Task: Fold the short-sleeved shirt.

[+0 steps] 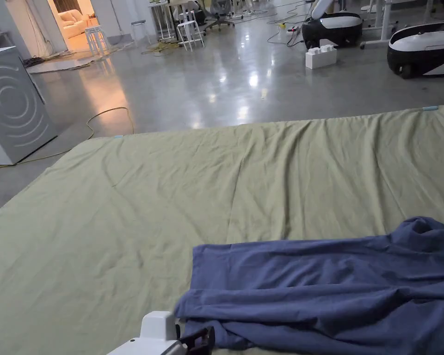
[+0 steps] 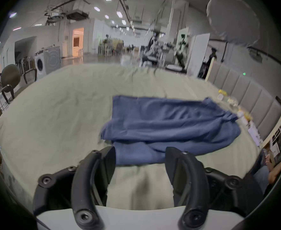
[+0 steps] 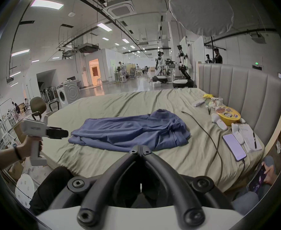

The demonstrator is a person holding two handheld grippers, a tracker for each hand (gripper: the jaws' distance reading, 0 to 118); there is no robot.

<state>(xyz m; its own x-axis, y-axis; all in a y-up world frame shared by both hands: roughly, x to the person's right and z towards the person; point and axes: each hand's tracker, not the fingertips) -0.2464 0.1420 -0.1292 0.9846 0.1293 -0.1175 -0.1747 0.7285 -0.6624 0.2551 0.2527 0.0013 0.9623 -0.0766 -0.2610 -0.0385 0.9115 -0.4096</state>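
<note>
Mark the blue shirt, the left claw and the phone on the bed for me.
blue shirt (image 3: 129, 132), right gripper view, middle of the crumpled body.
left claw (image 2: 140, 157), left gripper view, open gap midway between its tips.
phone (image 3: 234, 146), right gripper view, centre of its lit screen.

The shirt (image 1: 336, 286) is plain blue, without pattern. The bed sheet (image 1: 170, 194) is plain pale olive green. The left tongs (image 2: 139, 159) are black, on a white housing. The right tongs (image 3: 140, 148) are black as well. The headboard (image 3: 245, 90) is grey, with vertical channel padding. The floor (image 1: 225, 83) is glossy grey. A concentric-arc pattern is shown on the grey washer (image 1: 13, 106). The bowl (image 3: 228, 115) is yellow. The cable (image 3: 209, 137) is black.
</note>
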